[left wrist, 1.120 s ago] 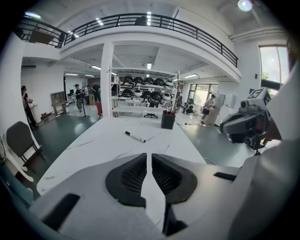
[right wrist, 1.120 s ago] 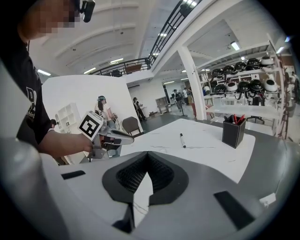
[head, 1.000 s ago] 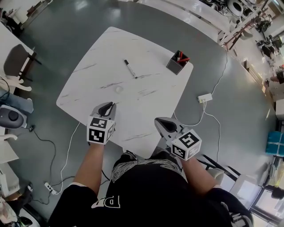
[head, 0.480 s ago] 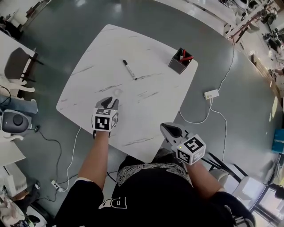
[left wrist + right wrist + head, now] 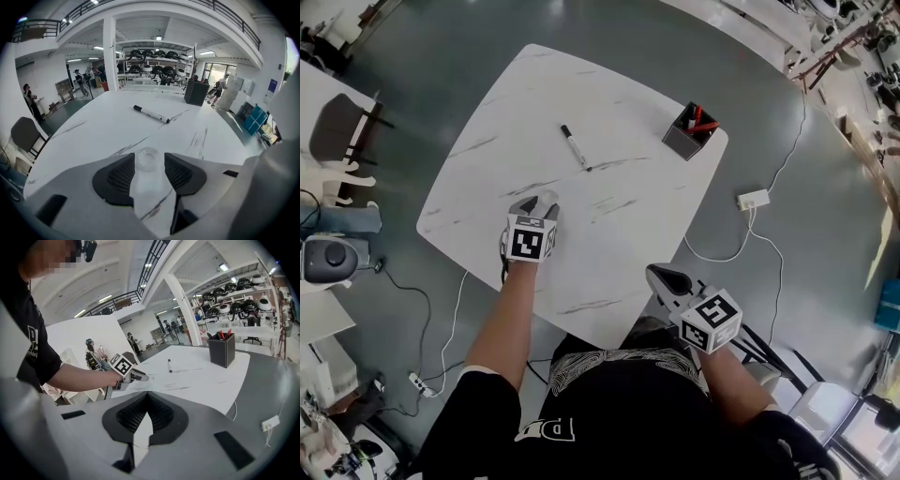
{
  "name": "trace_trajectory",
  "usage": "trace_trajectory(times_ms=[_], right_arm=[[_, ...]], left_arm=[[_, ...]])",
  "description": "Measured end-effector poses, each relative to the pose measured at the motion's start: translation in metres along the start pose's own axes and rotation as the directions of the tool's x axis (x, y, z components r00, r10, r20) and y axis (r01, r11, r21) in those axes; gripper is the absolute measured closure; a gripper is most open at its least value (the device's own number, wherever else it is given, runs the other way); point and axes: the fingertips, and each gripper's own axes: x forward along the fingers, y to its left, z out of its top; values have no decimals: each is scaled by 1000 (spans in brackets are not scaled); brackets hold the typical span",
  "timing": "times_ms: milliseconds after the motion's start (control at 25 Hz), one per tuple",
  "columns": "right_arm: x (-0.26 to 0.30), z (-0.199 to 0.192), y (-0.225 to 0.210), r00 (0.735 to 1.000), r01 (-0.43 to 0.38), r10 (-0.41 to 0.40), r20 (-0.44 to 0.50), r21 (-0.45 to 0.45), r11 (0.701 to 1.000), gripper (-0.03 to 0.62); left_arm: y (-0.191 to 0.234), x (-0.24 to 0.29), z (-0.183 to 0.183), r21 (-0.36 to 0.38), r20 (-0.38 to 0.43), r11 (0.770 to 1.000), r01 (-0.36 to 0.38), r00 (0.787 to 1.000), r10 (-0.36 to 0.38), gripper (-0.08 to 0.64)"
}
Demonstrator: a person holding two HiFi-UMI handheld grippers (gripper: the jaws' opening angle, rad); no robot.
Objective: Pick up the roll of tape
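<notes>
A small clear roll of tape point(image 5: 148, 160) lies flat on the white marble table point(image 5: 609, 94). My left gripper point(image 5: 149, 156) points down at it; its jaws are opening and stand one on each side of the roll, with the pads not pressing on it. In the head view the left gripper point(image 5: 536, 203) covers most of the roll at the table's near middle. My right gripper point(image 5: 667, 278) hangs off the table's near edge, close to the person's body, its jaws shut and empty point(image 5: 147, 397).
A black-capped marker point(image 5: 575, 146) lies beyond the tape. A black pen holder point(image 5: 692, 131) with red and black pens stands at the table's far right corner. A white power strip point(image 5: 753, 200) and cables lie on the floor at right; a chair point(image 5: 337, 122) stands at left.
The left gripper has moved forward and down over the table to the tape, and its jaws have opened from shut. The right gripper has sunk slightly toward the lower right.
</notes>
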Motion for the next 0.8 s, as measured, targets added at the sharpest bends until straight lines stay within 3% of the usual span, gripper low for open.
trace_trajectory(times_ms=[320,800], right_arm=[[4,-4,-14,1000,6,-6,-15,27,1000,589],[4,-5,-15,1000,18,-18,-5,38,999,589]], left_arm=[[7,24,-10,-16,-59,1000,-7,998,6,345],[6,27,-11,-15,-88,1000,18,996,-19,350]])
